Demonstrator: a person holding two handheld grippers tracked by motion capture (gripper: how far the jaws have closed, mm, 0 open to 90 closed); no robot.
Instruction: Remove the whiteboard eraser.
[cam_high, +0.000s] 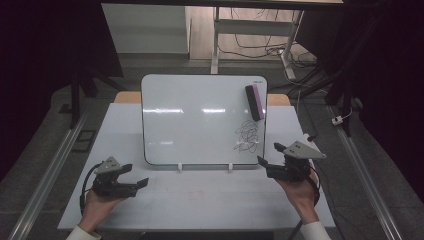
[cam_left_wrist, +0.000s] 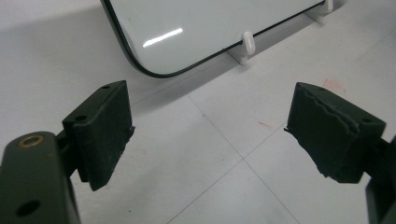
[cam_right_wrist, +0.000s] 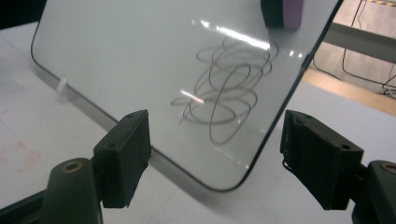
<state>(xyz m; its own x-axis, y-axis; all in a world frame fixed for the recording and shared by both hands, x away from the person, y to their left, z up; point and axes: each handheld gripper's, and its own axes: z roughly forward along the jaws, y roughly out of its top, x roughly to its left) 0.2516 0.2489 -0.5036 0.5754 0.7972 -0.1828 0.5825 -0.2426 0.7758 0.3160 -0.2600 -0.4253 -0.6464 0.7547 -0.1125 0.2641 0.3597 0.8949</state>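
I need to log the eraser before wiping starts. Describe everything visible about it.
The eraser is a small oblong block, black on one long side and purple on the other. It sticks high on the whiteboard, near its upper right corner, slightly slanted, just above the black scribble. Neither gripper touches it; both sit open, low on the table.

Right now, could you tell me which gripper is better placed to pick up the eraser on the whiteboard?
The right gripper, probably. It sits open at the whiteboard's lower right corner, below the scribble and the eraser. The left gripper is at the opposite corner, farther away.
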